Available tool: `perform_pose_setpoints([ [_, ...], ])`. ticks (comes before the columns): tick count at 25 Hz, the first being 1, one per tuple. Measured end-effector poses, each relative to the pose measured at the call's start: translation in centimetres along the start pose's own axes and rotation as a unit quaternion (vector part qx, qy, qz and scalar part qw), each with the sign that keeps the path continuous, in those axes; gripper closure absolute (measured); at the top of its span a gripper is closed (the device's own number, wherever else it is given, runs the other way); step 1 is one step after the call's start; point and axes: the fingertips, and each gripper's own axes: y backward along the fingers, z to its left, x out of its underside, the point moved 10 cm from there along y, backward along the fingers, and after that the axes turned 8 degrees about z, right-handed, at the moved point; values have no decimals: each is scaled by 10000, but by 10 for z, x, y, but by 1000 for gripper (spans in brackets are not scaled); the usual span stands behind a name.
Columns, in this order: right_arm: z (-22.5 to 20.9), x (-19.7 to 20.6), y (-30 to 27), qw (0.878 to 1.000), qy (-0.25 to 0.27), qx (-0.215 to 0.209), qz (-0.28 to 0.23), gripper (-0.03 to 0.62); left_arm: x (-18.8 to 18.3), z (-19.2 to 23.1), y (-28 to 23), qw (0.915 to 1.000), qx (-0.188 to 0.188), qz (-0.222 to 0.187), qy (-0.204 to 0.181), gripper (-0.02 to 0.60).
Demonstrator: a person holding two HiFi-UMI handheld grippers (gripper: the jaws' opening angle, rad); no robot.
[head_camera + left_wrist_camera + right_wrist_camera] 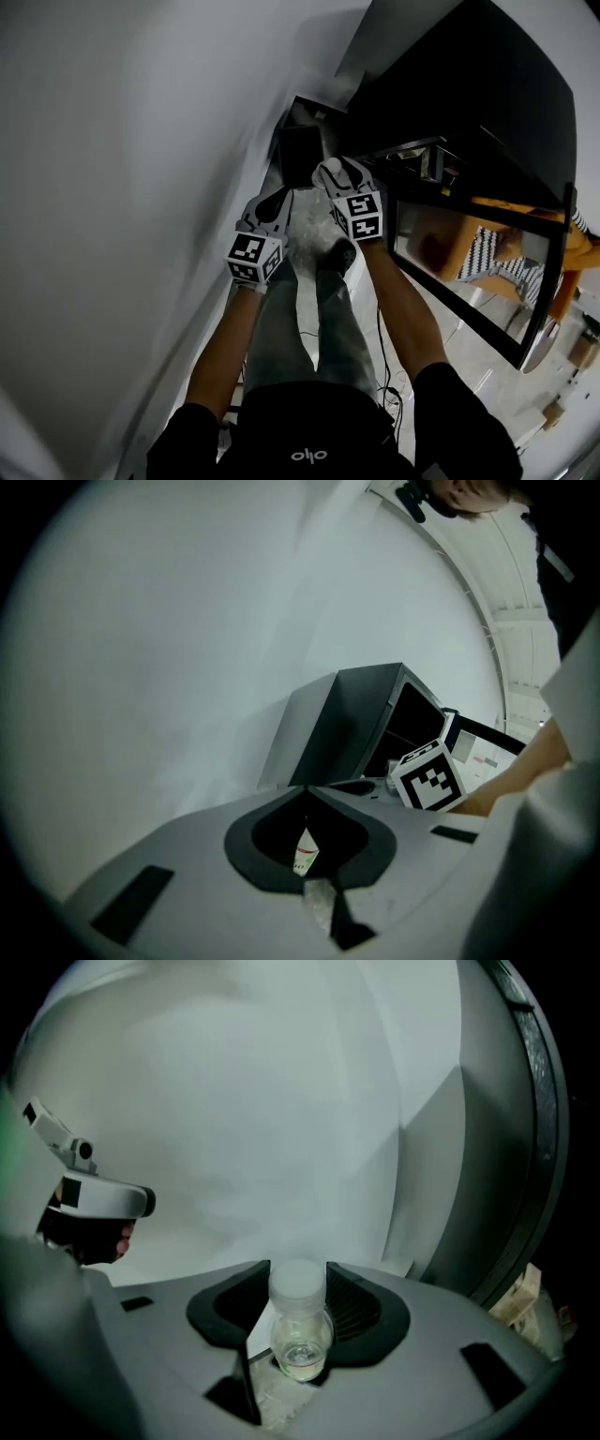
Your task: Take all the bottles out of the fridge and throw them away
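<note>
My right gripper is shut on a small clear bottle with a white cap; the cap points away from the camera. In the head view that gripper is beside the black fridge, whose glass door stands open. The left gripper has its fingertips together. A thin white piece with red print sits pinched in the hollow behind them, with crumpled clear plastic below it. In the head view the left gripper is a little lower and to the left of the right one.
A white wall runs along the left. A dark box-shaped thing stands on the floor ahead, at the end of the narrow gap. My legs and a foot are below the grippers. A cable lies on the floor.
</note>
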Motion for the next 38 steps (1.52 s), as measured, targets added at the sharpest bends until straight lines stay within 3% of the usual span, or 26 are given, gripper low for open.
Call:
perform_pose_setpoints([
  [11, -18, 89, -125, 9997, -81, 108, 182, 401, 72, 48, -64, 9992, -8, 409, -20, 581],
  [20, -28, 132, -166, 9992, -125, 165, 353, 401, 114, 60, -89, 9981, -39, 613, 54, 581],
  [29, -26, 133, -159, 9994, -118, -13, 337, 393, 118, 55, -87, 9972, -61, 737, 125, 581],
  [38, -26, 142, -55, 9970, -738, 219, -20, 396, 91, 14, -78, 9980, 21, 633, 46, 581],
])
